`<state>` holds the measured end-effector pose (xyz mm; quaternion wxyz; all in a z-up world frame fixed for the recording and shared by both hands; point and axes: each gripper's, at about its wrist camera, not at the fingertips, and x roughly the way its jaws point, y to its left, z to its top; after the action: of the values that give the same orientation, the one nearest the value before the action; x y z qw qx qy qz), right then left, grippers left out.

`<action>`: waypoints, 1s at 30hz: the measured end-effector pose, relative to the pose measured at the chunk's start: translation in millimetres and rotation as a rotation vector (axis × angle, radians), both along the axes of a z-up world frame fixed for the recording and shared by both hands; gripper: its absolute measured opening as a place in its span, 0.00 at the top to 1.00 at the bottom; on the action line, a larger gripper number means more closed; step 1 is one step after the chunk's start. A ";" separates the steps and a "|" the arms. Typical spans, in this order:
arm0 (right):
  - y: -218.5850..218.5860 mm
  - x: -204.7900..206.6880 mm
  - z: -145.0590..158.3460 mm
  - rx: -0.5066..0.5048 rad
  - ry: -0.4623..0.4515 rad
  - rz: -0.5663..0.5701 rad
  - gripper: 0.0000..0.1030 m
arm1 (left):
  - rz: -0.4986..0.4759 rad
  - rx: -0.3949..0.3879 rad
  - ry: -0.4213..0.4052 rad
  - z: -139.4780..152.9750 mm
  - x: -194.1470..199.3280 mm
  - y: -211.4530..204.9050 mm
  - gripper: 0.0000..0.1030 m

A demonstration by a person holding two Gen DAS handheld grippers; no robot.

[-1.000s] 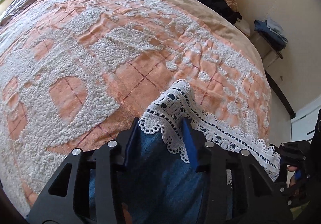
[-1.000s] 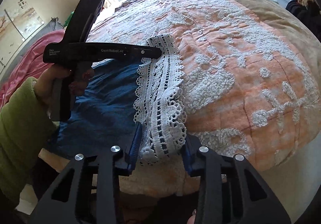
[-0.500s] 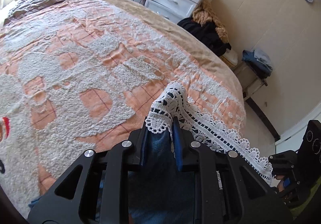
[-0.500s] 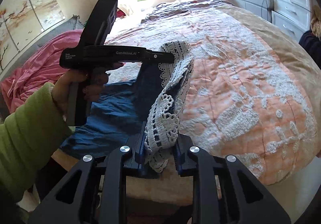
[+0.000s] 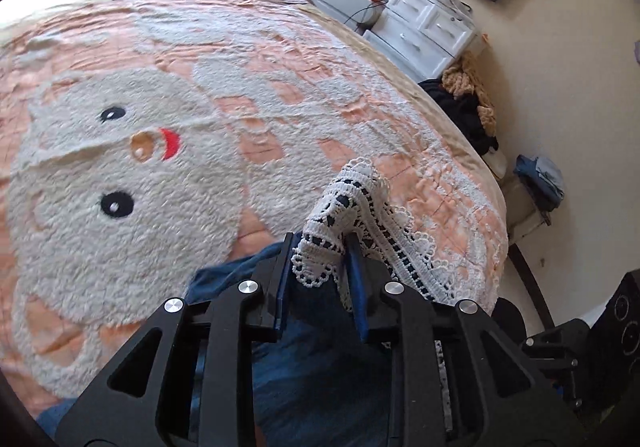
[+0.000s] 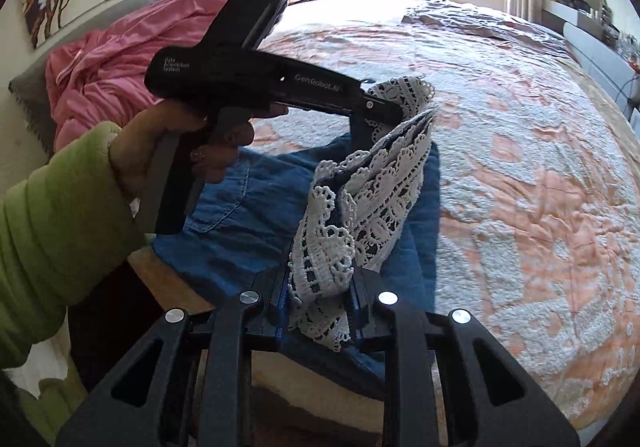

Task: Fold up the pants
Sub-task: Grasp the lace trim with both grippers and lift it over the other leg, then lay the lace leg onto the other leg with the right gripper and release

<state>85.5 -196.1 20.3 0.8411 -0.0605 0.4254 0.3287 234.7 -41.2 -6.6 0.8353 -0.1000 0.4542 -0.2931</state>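
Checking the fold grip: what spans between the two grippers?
The pants' lace hem runs from the left gripper to the right gripper, seen in the right wrist view.

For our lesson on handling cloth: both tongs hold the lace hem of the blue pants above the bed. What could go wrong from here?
1. The open lace hem may snag or stretch in the right tongs.
2. The left tongs pinch only a bunched edge, which could slip free.
3. The slack blue pants might fold unevenly.

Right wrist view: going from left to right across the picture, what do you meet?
Green sleeve → hand on the left claw's handle → blue denim pants → white lace hem, pinched by both claws → orange and white bedspread.
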 end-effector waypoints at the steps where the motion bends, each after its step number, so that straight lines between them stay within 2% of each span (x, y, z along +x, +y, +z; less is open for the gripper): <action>1: 8.7 -2.0 -2.8 -0.014 0.001 0.014 0.79 | 0.020 -0.006 0.014 -1.5 -2.5 6.8 0.81; 3: 23.5 -6.3 -7.7 -0.034 0.001 0.044 0.79 | 0.059 -0.039 0.047 -3.5 -7.1 22.1 0.77; 4: 29.6 -7.6 -10.6 -0.044 0.002 0.054 0.79 | 0.082 -0.064 0.060 -3.8 -9.6 30.6 0.66; 6: 40.4 -10.1 -17.7 -0.064 0.004 0.079 0.79 | 0.116 -0.129 0.089 -4.5 -13.4 47.2 0.55; 10: 59.1 -17.6 -32.6 -0.100 0.020 0.136 0.77 | 0.198 -0.253 0.159 -10.5 -22.2 78.4 0.42; 12: 65.3 -21.4 -37.1 -0.090 0.036 0.172 0.75 | 0.219 -0.262 0.177 -14.2 -26.7 85.3 0.36; 15: 64.2 -24.6 -32.9 -0.045 0.056 0.211 0.60 | 0.255 -0.253 0.188 -22.4 -31.3 89.4 0.35; 17: 49.8 -21.3 -21.3 0.011 0.068 0.207 0.55 | 0.269 -0.241 0.199 -28.6 -32.8 90.7 0.35; 19: 29.9 -13.5 -7.0 0.051 0.036 0.170 0.43 | 0.265 -0.255 0.207 -34.1 -33.3 92.1 0.35; 21: 9.0 3.8 3.4 0.060 -0.003 0.085 0.42 | 0.251 -0.259 0.207 -36.3 -31.7 88.5 0.35; 23: -12.2 37.7 7.8 0.067 0.016 -0.041 0.42 | 0.243 -0.261 0.207 -37.1 -29.5 84.6 0.37; 26: -24.4 92.4 1.7 0.076 0.057 -0.104 0.41 | 0.245 -0.229 0.197 -37.1 -24.3 78.0 0.53; 28: -24.5 127.2 -10.6 0.040 0.081 -0.123 0.41 | 0.240 -0.208 0.200 -38.5 -22.2 74.3 0.76; 30: -18.5 156.2 -25.4 0.038 0.141 -0.117 0.41 | 0.232 -0.190 0.188 -37.6 -22.3 72.0 0.79</action>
<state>241.7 -214.6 -5.1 0.8277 0.0037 0.4801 0.2905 212.4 30.8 -44.1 0.8043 -0.2570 0.4860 -0.2255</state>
